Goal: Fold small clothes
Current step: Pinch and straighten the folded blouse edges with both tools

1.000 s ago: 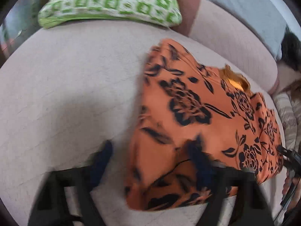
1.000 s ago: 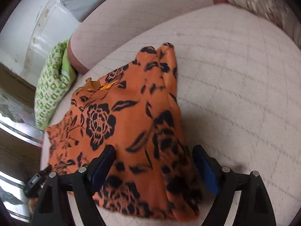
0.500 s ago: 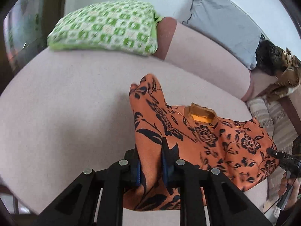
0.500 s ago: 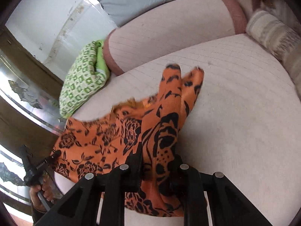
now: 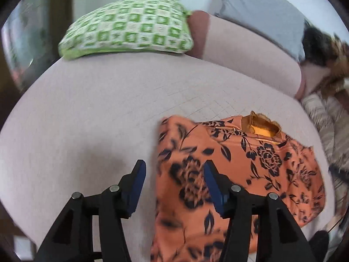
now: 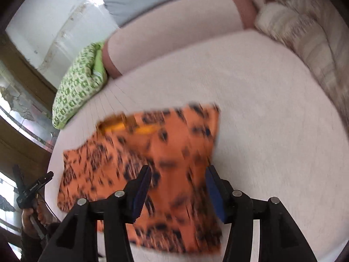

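Both my left tool (image 5: 174, 181) and right tool (image 6: 177, 187) hang spread apart over the orange floral shirt (image 5: 240, 163) on the bed (image 5: 87, 109).

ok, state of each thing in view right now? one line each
left gripper: open, holding nothing
right gripper: open, holding nothing
orange shirt: lying on the couch, both sides folded in, collar showing
green pillow: resting against the backrest
couch: shirt lying on its seat
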Tool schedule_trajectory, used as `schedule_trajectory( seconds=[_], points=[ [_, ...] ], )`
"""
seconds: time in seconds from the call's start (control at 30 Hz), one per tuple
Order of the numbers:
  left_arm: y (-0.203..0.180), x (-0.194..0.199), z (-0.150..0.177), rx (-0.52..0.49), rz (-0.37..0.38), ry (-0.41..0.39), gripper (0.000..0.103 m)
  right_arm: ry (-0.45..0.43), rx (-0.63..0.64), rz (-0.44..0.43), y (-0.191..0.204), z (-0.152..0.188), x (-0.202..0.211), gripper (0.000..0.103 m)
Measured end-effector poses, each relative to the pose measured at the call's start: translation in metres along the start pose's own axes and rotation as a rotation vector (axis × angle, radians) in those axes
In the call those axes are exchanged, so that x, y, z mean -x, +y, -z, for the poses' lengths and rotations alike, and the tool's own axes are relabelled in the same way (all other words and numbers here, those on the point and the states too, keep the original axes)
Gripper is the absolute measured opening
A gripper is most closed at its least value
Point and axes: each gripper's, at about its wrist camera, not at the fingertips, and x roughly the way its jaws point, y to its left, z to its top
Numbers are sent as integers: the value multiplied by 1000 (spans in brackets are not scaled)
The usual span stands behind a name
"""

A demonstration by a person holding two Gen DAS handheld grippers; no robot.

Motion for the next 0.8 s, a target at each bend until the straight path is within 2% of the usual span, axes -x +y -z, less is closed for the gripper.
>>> schedule_trajectory(
  seconds=[0.03, 0.17, 0.2, 0.27, 0.37, 0.43, 0.47, 0.5, 0.53, 0.57, 0.63, 0.7, 0.8],
  points=[
    [-5, -13, -6, -36, 0, 6, 56, -17, 30, 23, 11, -13, -12, 55],
    [-18, -39, -10, -84, 18, 40, 56, -7, 120, 90, 16, -38, -45, 55],
    [-14, -47, -13, -73, 7, 45, 56, 8, 135, 112, 16, -42, -54, 55],
    [-10, -39, -1, -46, 10, 49, 56, 56, 140, 162, 12, -43, -74, 55],
    [-6, -49, -5, -42, 38, 51, 56, 75, 133, 149, 8, -40, -85, 54],
    [-8, -57, -8, -65, 25, 64, 56, 66, 151, 143, 10, -37, -83, 46],
    [-7, -57, -7, -61, 25, 70, 55, 76, 159, 149, 9, -37, -83, 38],
    [-5, -61, -10, -49, 28, 80, 44, 81, 161, 152, 8, -37, -83, 33],
    [-3, -63, -11, -43, 21, 86, 18, 87, 156, 152, 5, -38, -83, 29],
    [-3, -64, -13, -45, 8, 87, 6, 95, 153, 156, 4, -39, -84, 23],
    [-7, -57, -17, -68, 0, 64, 4, 98, 155, 163, 2, -43, -80, 10],
    [-11, -44, -21, -91, -15, 7, 4, 76, 177, 174, 8, -48, -71, 7],
    [-9, -24, -29, -58, -14, -87, 4, -28, 205, 193, 22, -59, -43, 7]
  ],
)
